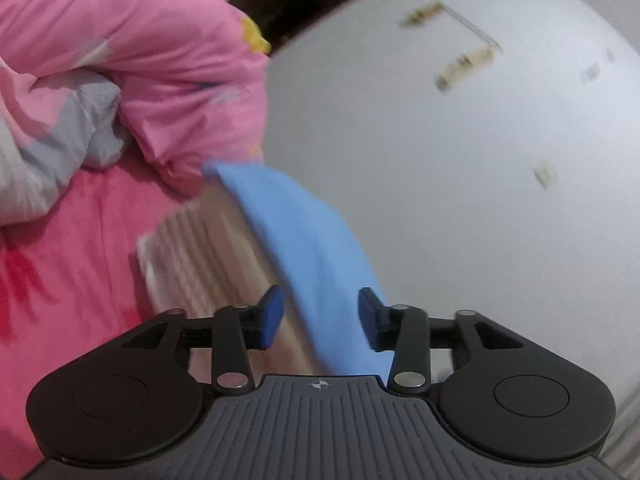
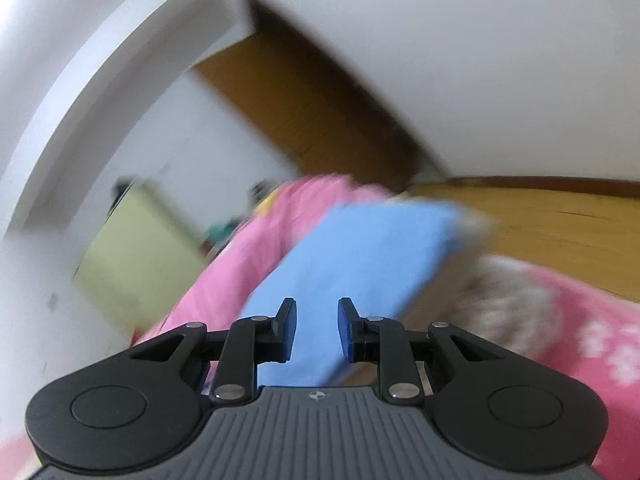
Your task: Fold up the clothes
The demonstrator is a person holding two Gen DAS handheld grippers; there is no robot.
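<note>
On a bed with a pink sheet (image 1: 72,248): one folded blue garment (image 1: 308,240), lying on a beige striped folded cloth (image 1: 200,256), beside a bunched pink quilt (image 1: 132,48). Both views motion-blurred. Left gripper (image 1: 322,318): jaws parted, blue pads clear of the fabric, the garment's near end seen between them. Right gripper (image 2: 318,330): jaws narrowly apart, the blue garment (image 2: 352,264) showing in the gap, not pinched. White wall (image 1: 460,160) behind.

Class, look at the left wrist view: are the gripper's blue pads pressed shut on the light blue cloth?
No: the left gripper stands open, a clear gap between its pads and the light blue cloth.
</note>
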